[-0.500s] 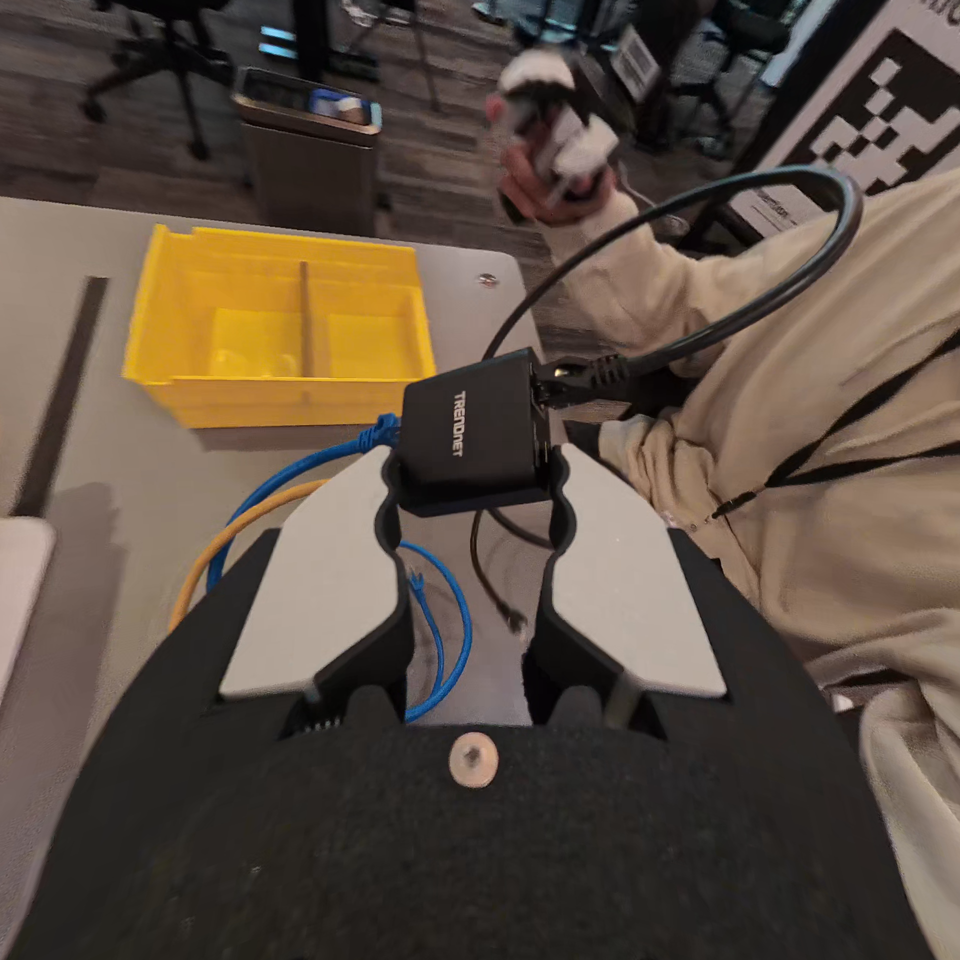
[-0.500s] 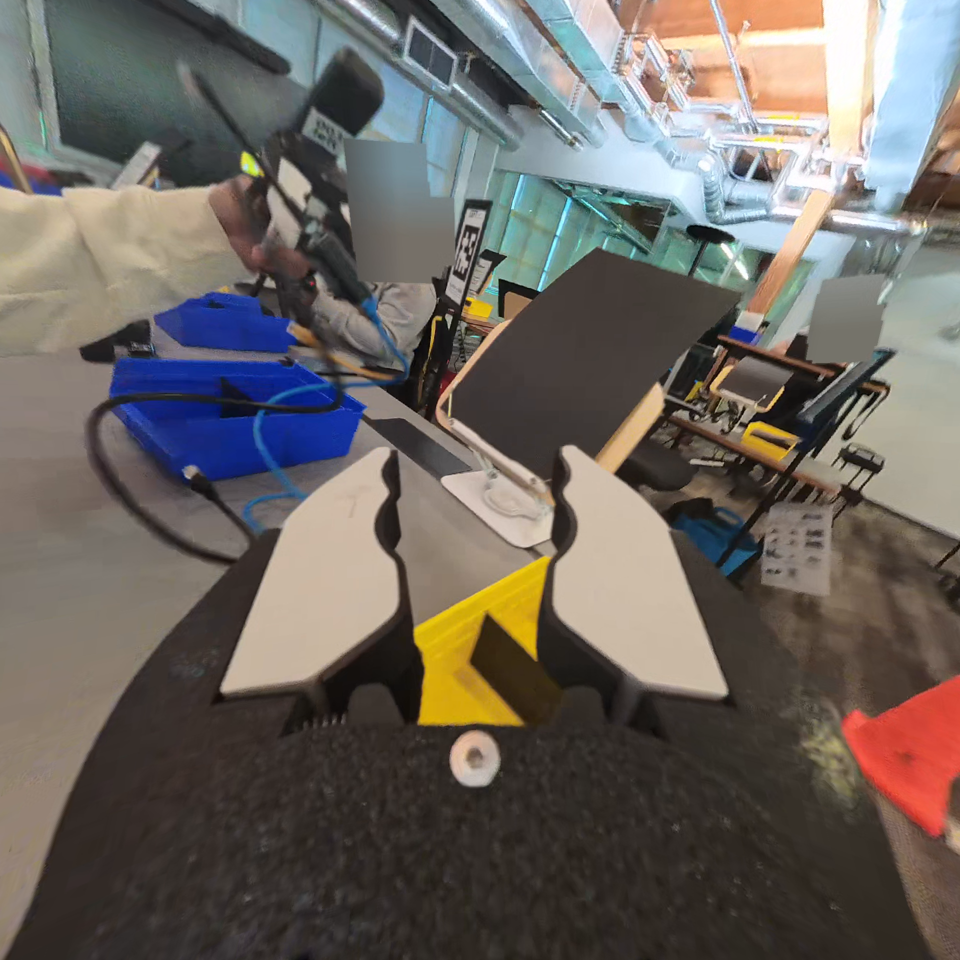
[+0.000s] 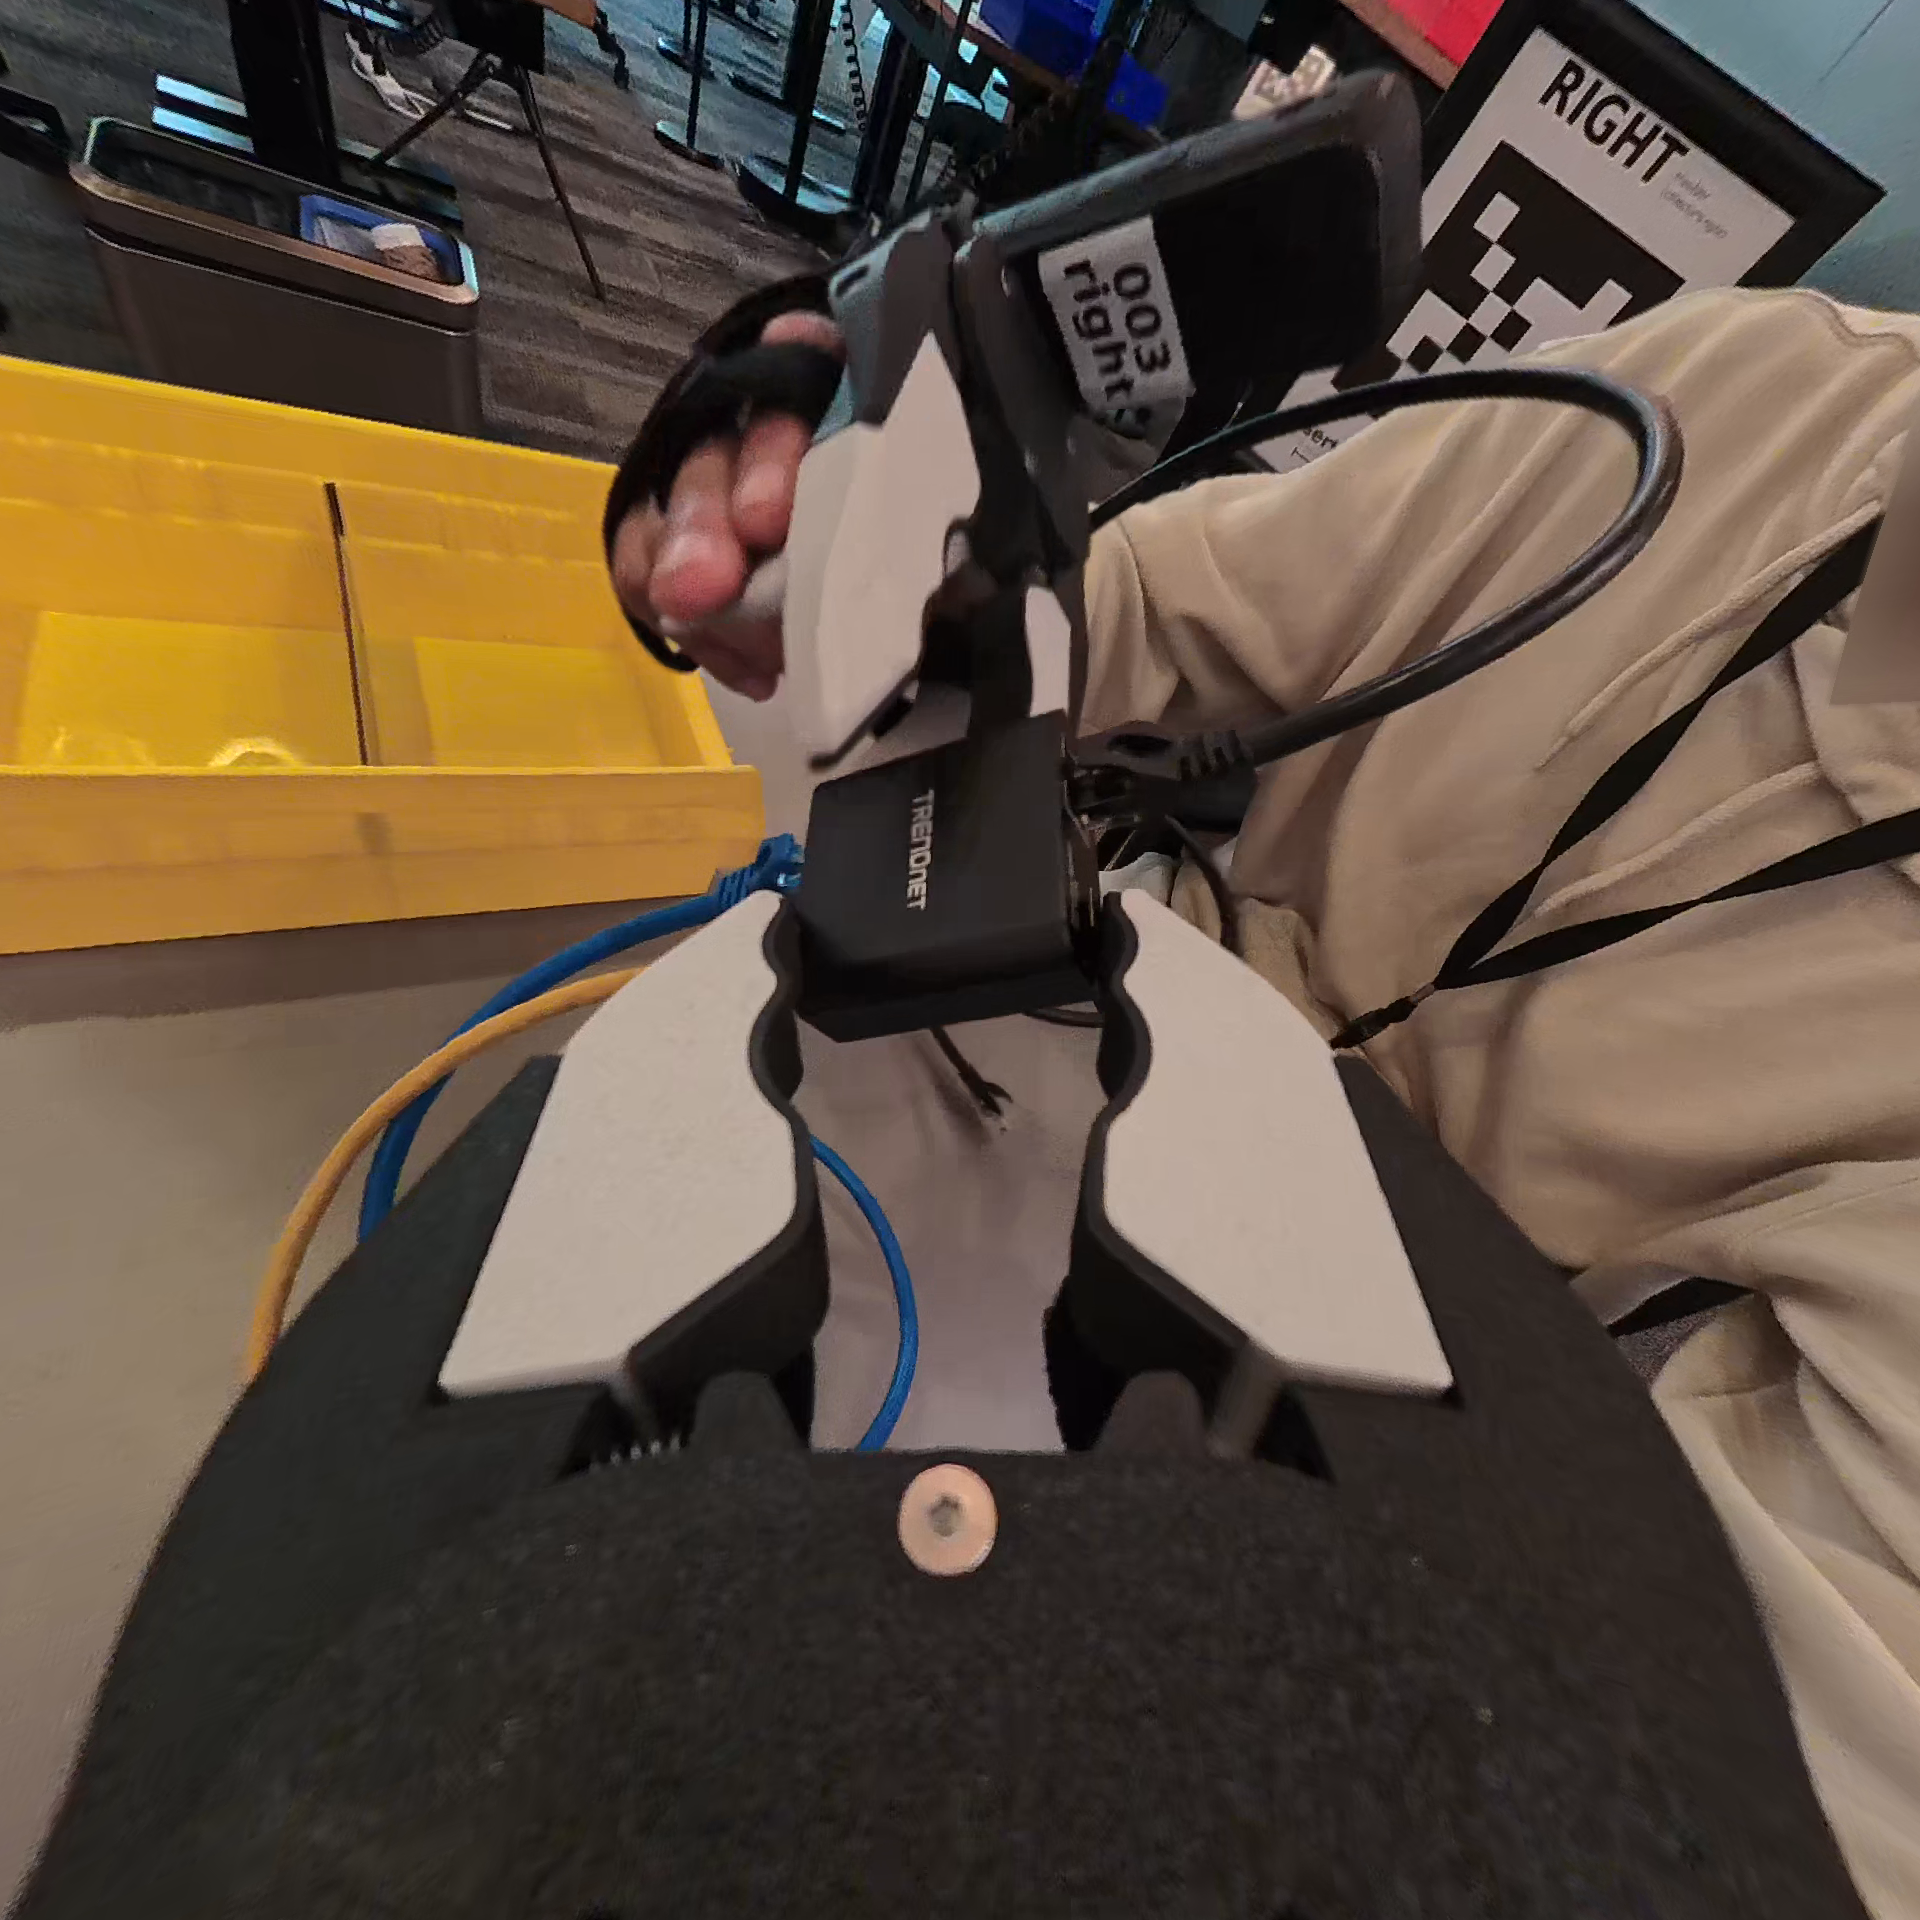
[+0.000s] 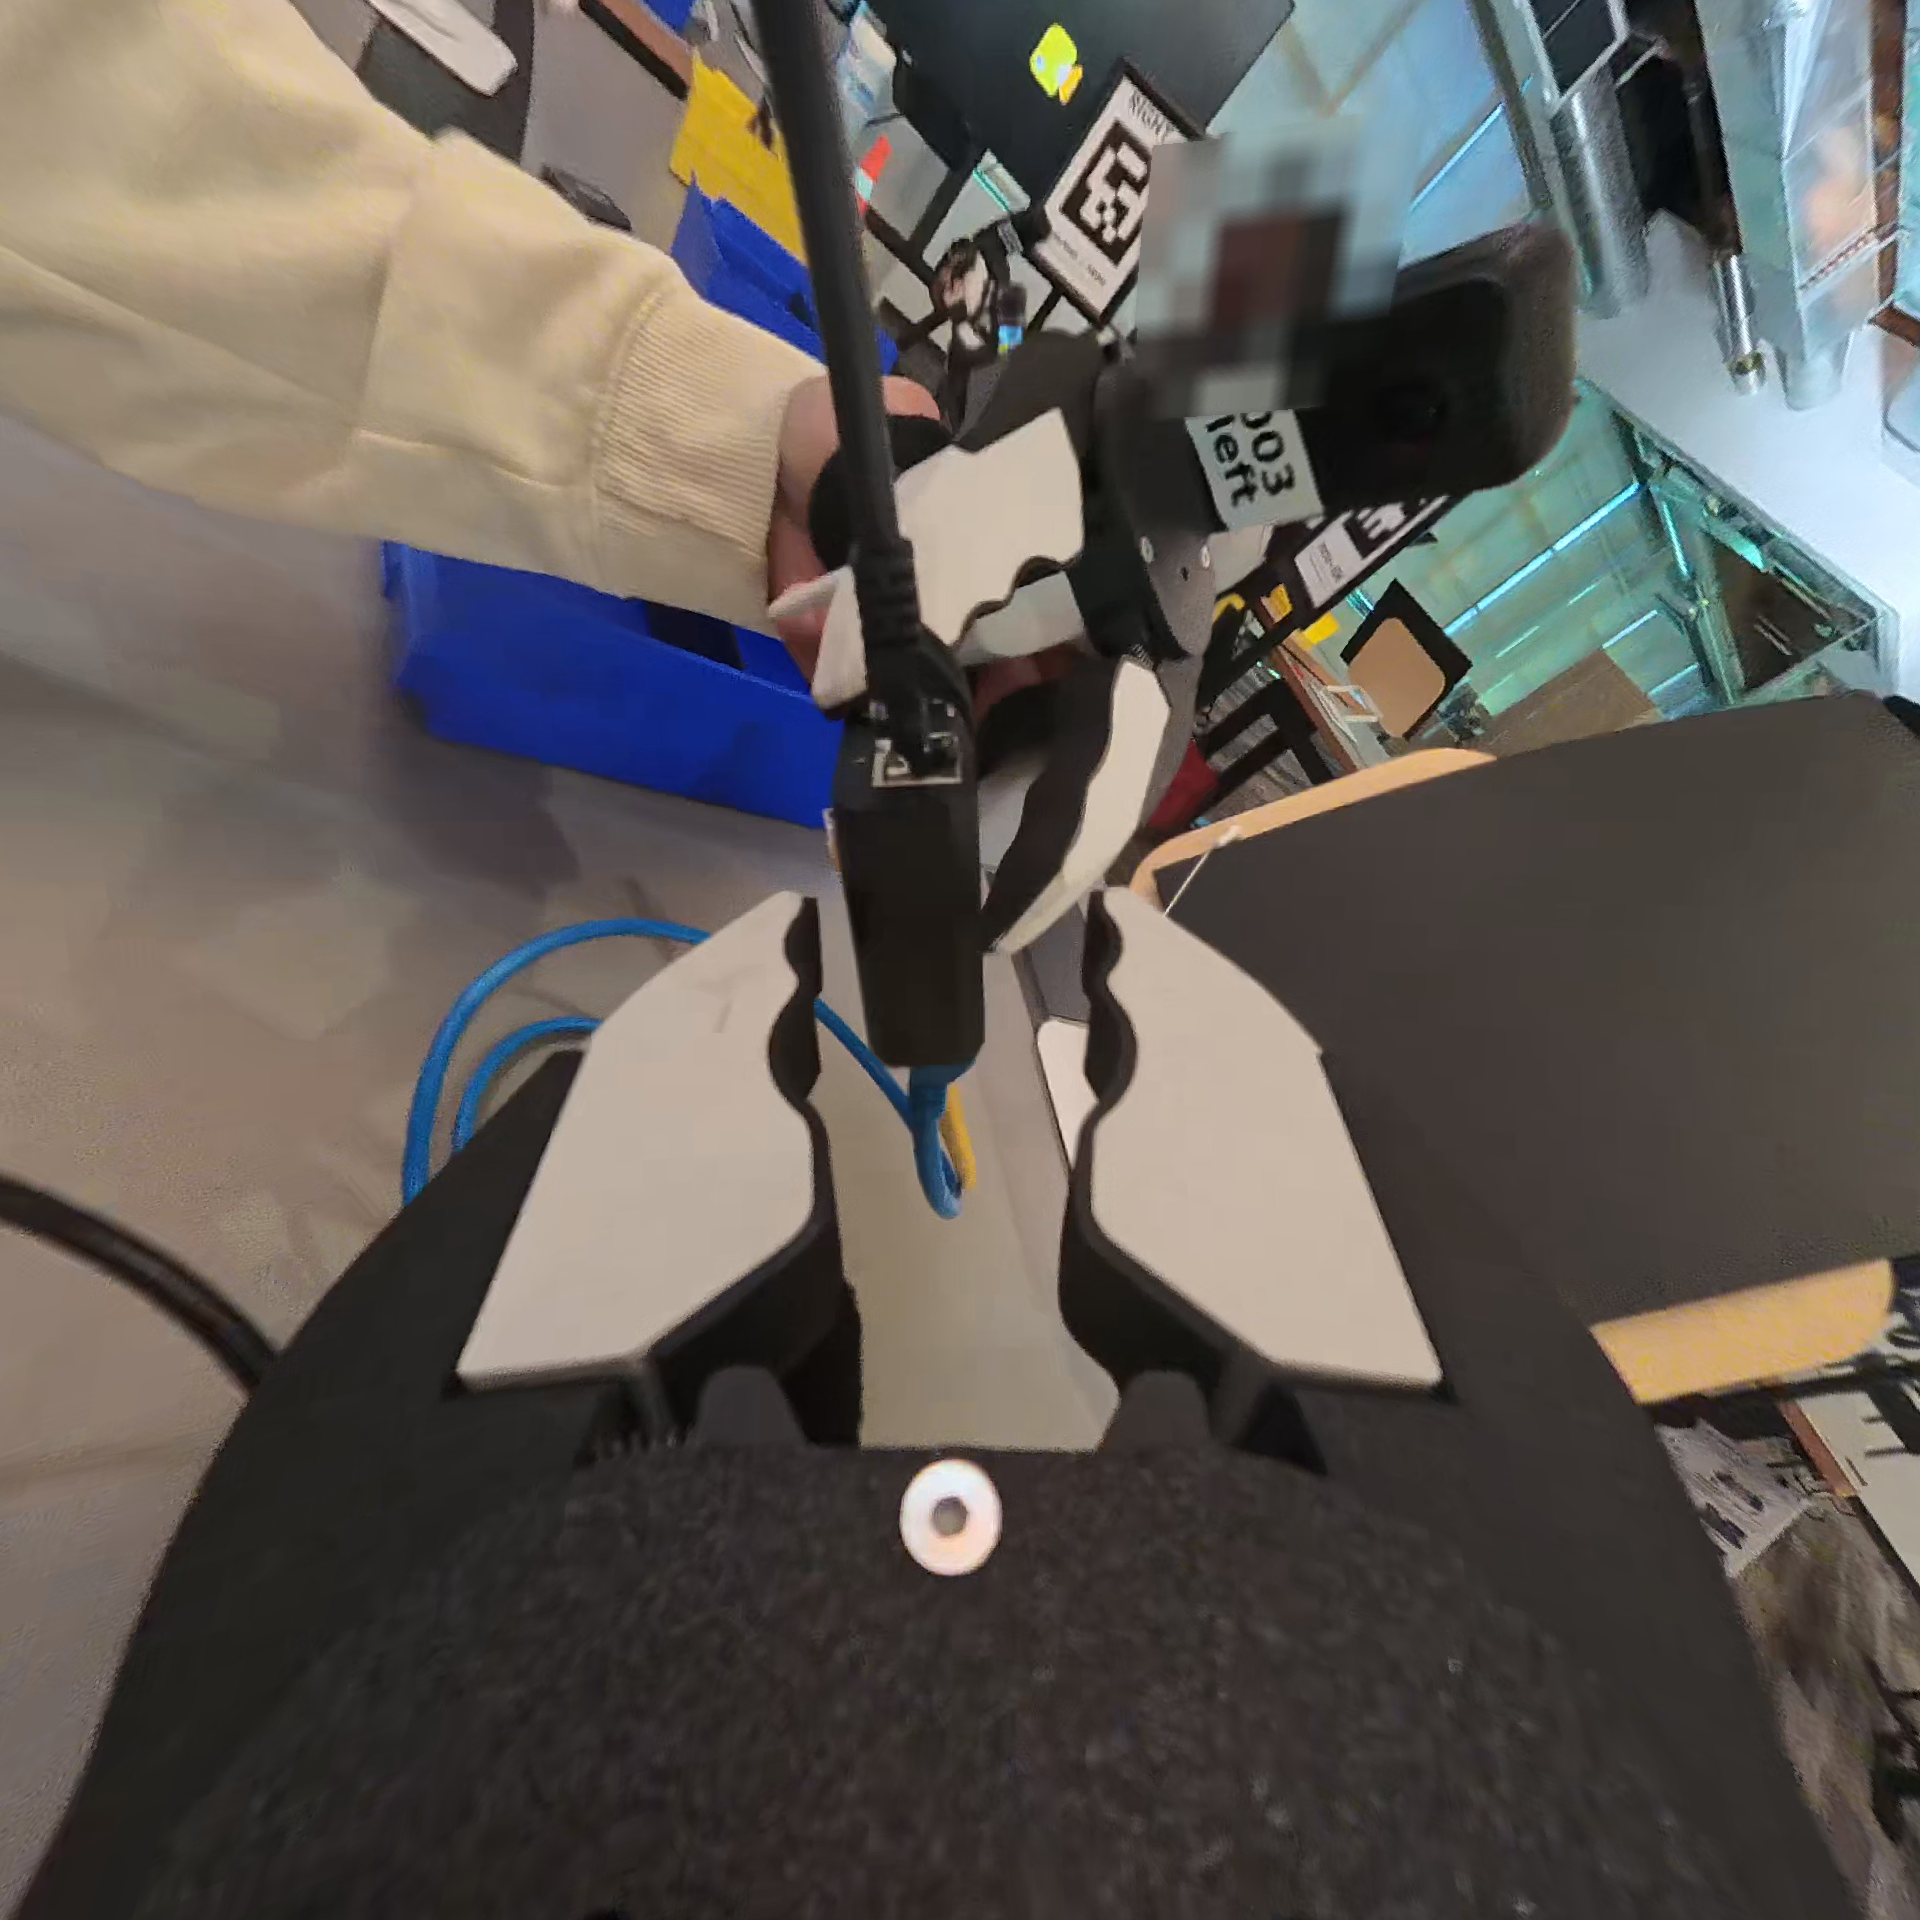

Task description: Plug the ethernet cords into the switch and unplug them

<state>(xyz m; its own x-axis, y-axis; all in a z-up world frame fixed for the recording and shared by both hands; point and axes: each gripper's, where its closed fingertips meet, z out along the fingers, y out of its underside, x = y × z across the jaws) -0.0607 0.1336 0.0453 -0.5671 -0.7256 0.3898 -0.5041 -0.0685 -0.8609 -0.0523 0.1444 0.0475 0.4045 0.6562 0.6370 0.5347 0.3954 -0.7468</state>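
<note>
Jaws of right gripper (image 4: 948,935) spread wide around black switch (image 4: 914,904), not touching. Left gripper (image 4: 935,707) clamped on switch beyond. Black cord (image 4: 847,343) plugged into far port; blue cord (image 4: 488,1049) looping left on grey table (image 4: 208,935). Blue bin (image 4: 582,675) far left.

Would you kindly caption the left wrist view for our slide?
Left gripper clamps the black switch, black cord plugged in; right gripper hovers above.
</note>
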